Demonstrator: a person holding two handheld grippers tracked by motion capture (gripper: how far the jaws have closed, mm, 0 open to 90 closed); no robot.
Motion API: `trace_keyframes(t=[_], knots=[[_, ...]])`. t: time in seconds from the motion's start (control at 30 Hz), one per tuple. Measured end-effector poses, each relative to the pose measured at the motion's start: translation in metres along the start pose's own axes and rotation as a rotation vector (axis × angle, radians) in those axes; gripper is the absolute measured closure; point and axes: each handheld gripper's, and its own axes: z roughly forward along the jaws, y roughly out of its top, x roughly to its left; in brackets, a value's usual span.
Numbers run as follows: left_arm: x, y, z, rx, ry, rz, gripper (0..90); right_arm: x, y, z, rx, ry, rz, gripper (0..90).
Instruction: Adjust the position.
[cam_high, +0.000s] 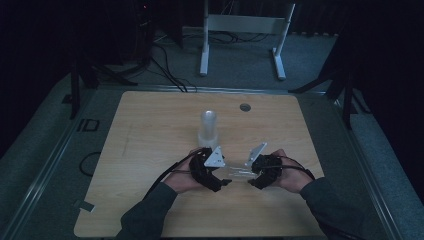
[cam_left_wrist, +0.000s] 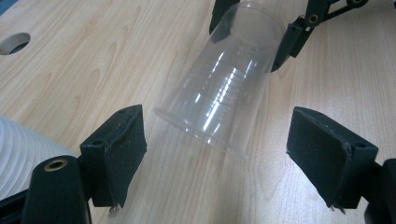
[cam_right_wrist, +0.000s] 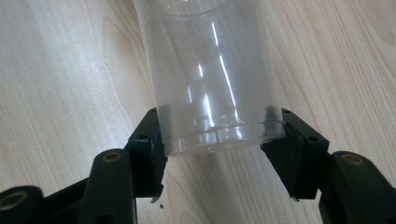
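Note:
A clear plastic cup (cam_high: 239, 173) lies on its side just over the wooden table (cam_high: 150, 130), between two hand-held grippers that face each other. My right gripper (cam_right_wrist: 219, 149) is shut on the cup's (cam_right_wrist: 210, 84) narrow base end, one pad (cam_right_wrist: 149, 140) on each side. In the left gripper view the cup's (cam_left_wrist: 219, 98) wide open rim points at my left gripper (cam_left_wrist: 219, 154), which is open with its pads apart on either side and not touching the cup. From above, the left gripper (cam_high: 225, 182) and the right gripper (cam_high: 252, 182) sit near the table's front middle.
A tall stack of translucent cups (cam_high: 208, 127) stands upright just behind the left hand; its ribbed side (cam_left_wrist: 18, 154) is close to the left jaw. A round cable hole (cam_high: 244, 107) is at the table's back. Cables and a white frame (cam_high: 245, 30) are on the floor beyond.

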Motion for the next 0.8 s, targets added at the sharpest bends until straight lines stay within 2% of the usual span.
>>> trace_keyframes(t=[0.37, 0.47, 0.8], knots=[[0.002, -0.003, -0.001, -0.002, 0.015, -0.015, 20.4, -0.007, -0.013, 0.003, -0.018, -0.038, 0.088, 42.1], [0.002, -0.003, 0.0, -0.001, 0.017, -0.018, 20.4, -0.01, -0.02, 0.004, -0.045, -0.059, 0.141, 42.1], [0.002, -0.004, 0.002, -0.003, 0.025, -0.029, 20.6, -0.014, -0.031, 0.005, -0.084, -0.101, 0.229, 42.1]])
